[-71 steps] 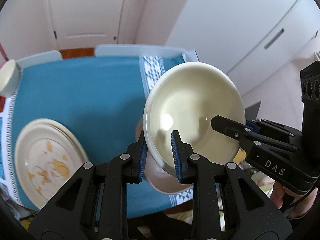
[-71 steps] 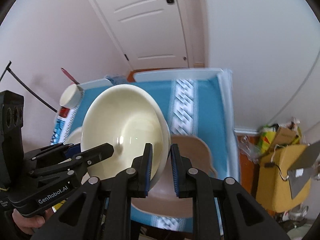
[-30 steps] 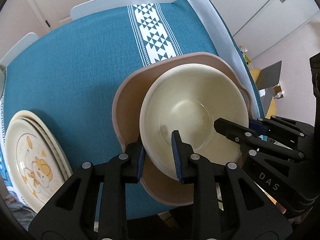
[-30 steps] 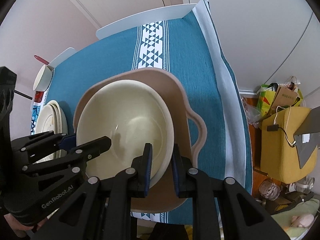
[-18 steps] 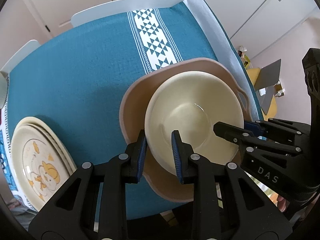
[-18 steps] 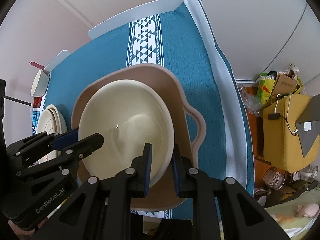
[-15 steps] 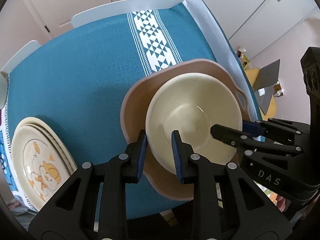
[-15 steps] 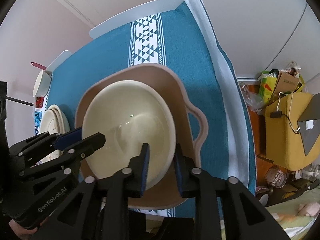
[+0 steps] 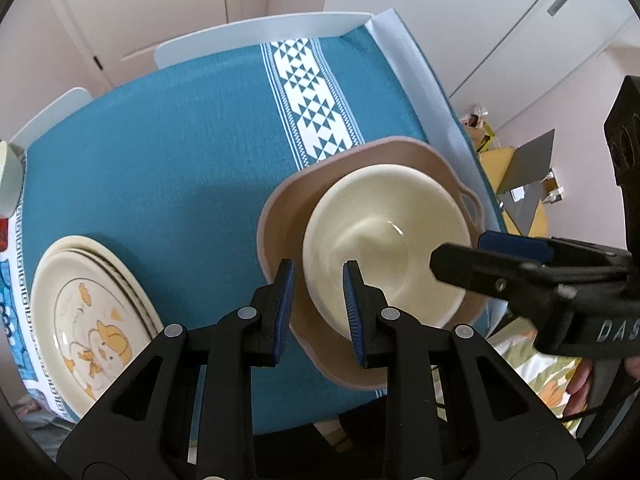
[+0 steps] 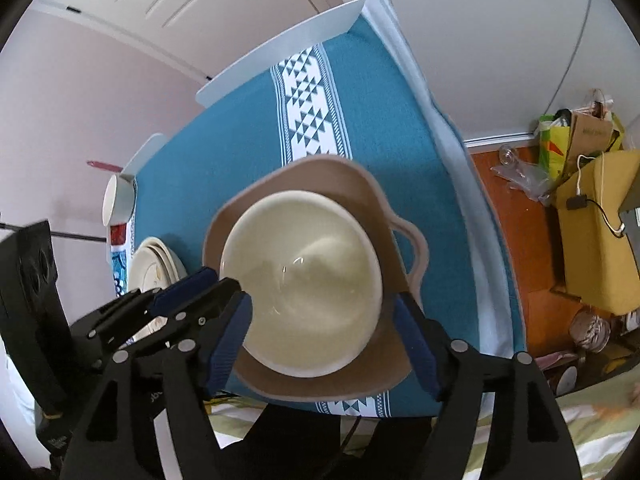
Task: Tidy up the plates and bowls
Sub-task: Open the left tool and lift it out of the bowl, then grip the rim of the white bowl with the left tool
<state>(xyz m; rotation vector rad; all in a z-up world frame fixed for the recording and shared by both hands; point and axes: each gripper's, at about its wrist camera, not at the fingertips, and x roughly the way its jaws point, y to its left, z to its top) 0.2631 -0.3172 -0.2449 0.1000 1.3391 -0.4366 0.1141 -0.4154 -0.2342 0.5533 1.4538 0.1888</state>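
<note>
The left gripper (image 9: 317, 296) pinches the near rim of a cream bowl (image 9: 386, 250) sitting in a tan dish (image 9: 280, 216) on the blue tablecloth (image 9: 160, 168); the right gripper (image 9: 460, 256) appears clear of the rim, stacked plates (image 9: 88, 312) beside.

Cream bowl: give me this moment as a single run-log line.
stage: cream bowl nested in tan handled dish | left gripper: shut on bowl rim | right gripper: jaws just opened, pads off bowl | plate stack: untouched
</note>
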